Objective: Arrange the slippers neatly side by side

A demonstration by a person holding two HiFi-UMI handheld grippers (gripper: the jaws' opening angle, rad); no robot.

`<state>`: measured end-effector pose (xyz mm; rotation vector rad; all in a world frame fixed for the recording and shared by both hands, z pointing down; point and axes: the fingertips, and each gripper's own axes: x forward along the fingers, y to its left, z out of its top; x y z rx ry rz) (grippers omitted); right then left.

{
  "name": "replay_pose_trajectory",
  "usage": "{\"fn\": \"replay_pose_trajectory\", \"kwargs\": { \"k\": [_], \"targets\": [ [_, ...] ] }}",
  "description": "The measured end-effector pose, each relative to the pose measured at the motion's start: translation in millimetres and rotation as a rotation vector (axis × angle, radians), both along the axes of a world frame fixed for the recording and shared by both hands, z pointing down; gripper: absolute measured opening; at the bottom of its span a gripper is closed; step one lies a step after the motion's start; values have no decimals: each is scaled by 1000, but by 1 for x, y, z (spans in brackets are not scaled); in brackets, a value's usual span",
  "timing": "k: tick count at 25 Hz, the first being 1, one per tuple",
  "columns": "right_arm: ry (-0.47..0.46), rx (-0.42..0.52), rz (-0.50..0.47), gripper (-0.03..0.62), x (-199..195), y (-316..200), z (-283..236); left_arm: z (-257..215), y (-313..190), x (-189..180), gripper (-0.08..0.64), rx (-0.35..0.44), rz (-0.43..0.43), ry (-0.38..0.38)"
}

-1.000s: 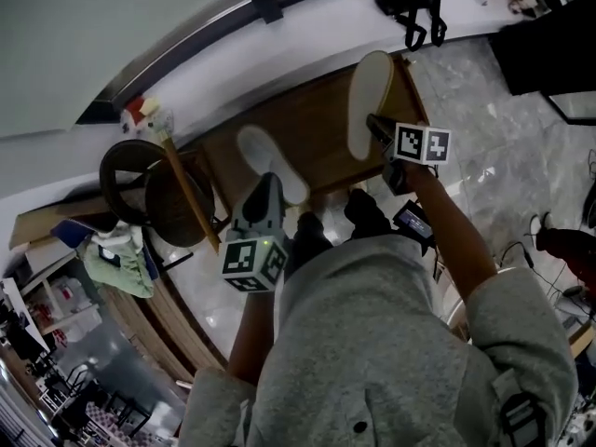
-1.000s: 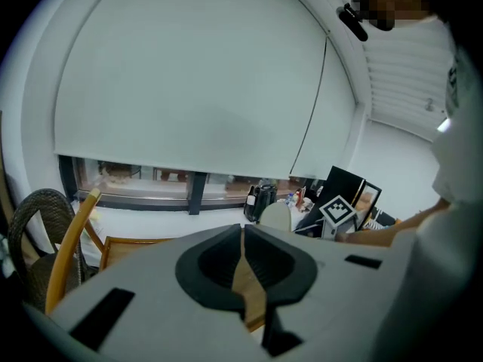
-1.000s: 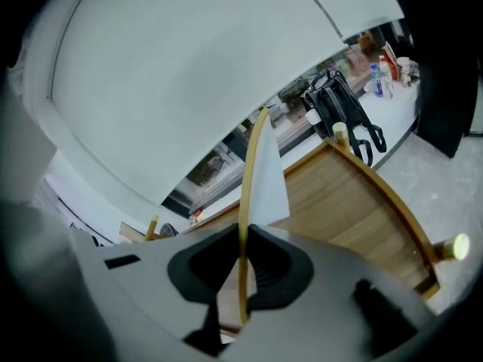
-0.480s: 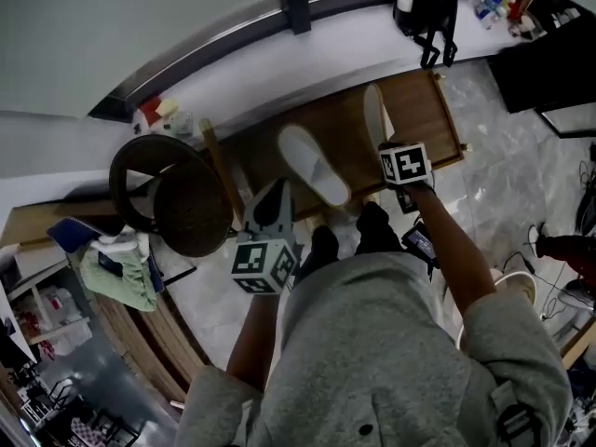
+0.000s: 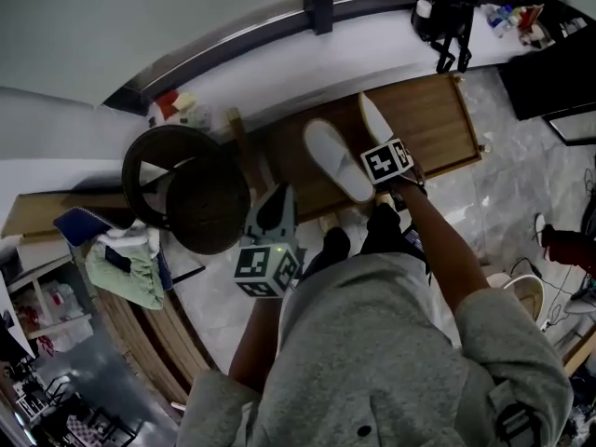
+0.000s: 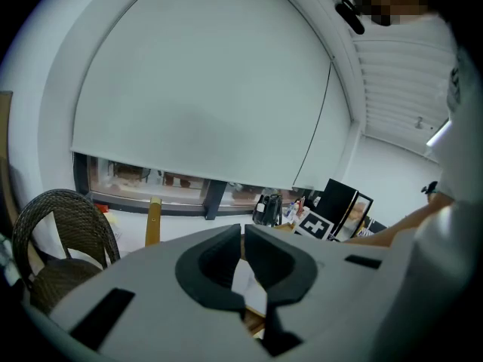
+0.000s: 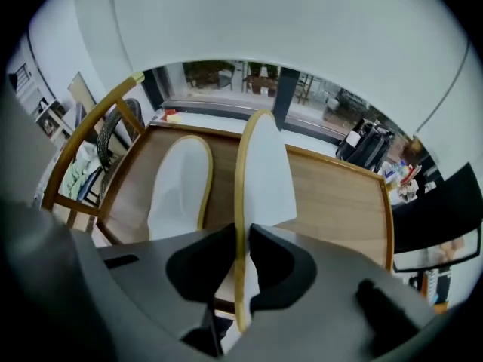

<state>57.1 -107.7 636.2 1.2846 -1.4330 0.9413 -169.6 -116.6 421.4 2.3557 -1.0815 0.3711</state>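
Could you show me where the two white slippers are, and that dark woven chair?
Flat-lying white slipper with tan rim (image 5: pixel 337 159), head view, middle of its white surface.
White slipper standing on edge (image 7: pixel 268 172), right gripper view, mid-length on its white face.
Dark woven round chair (image 5: pixel 207 203), head view, centre of its seat.

- A white slipper (image 5: pixel 337 159) is lying flat on the wooden platform (image 5: pixel 447 124).
- The second slipper (image 5: pixel 372 117) is standing edgewise at the right gripper (image 5: pixel 382 145).
- The left gripper (image 5: pixel 277 203) is hovering beside the wicker chair (image 5: pixel 191 194).

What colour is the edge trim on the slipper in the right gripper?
Tan trim on a white slipper; clearest in the right gripper view.
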Motion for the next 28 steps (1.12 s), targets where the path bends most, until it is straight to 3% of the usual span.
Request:
{"fn": "replay_pose_trajectory", "kwargs": {
  "k": [3,5,8,11,14,17,24,28],
  "targets": [
    [62,-11,-72,61,-16,3,9,1,3,-11,26,-4,-8,-2],
    [39,-20,-65,82,-28,5,16,0,3,-17,26,-2,-12,-3],
    [-61,-20,11,101,-40,4,26,1,2,-26,26,-3,-22,-7],
    [-102,-5,98,113,-32,2,27,1,4,-36,26,-8,-31,-13],
    [-244,33,196,127,-36,-5,32,2,5,-45,26,-8,-40,-22],
    [-348,96,252,138,-37,-15,25,4,4,-49,26,-8,-45,-26],
    [-491,278,272,138,-31,-21,-25,3,3,-38,26,-1,-14,3],
    [-559,452,172,105,-34,-18,-95,-3,1,-28,26,23,17,32]
  ]
}}
